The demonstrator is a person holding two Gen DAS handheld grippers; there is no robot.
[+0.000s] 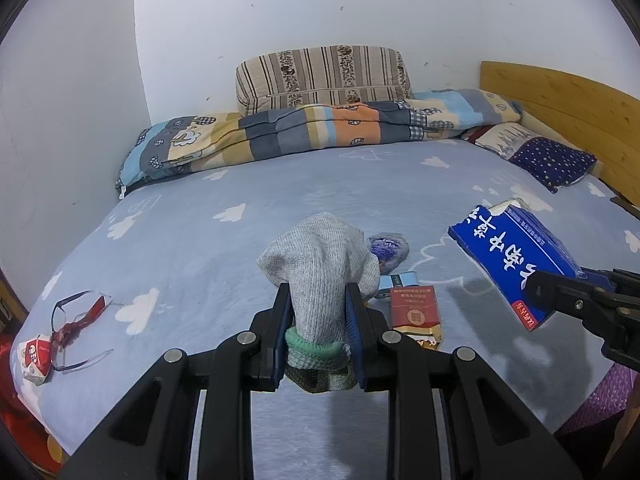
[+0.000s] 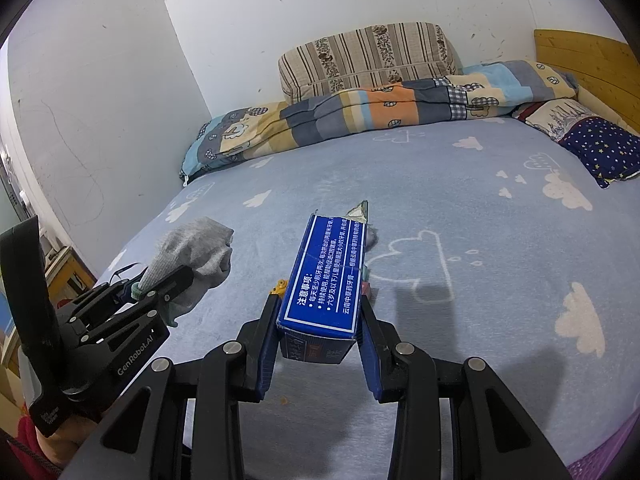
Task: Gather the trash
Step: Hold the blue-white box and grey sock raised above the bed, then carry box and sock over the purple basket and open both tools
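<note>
Two claws are both loaded above a bed [image 1: 280, 200] covered in a pale blue cloud-print sheet. In the left wrist view, the left claw [image 1: 318, 312] is clenched on a grey knitted sock [image 1: 320, 264] with a green band near its cuff, the toe end bunched up and sticking forward past the fingers. The right claw [image 2: 320, 320] grasps a blue toothpaste box [image 2: 330, 272] printed with white Chinese text (its far end is torn open), held lifted off the sheet and tilted; the same box [image 1: 516, 260] shows at the right of the left view. On the sheet just beyond the sock lie a red cigarette pack [image 1: 414, 308], a small light blue pack [image 1: 400, 280] behind it, and a crumpled purple-patterned wrapper [image 1: 388, 250]. Near the bed's left edge lie a pair of dark-framed glasses [image 1: 76, 320] with a red wrapper scrap across them, touching a crumpled red-and-white packet [image 1: 36, 356]. A folded patchwork quilt [image 1: 320, 132], a striped pillow [image 1: 324, 76] and a star-print pillow [image 1: 552, 158] sit along the far side by the wooden headboard [image 1: 568, 100].
</note>
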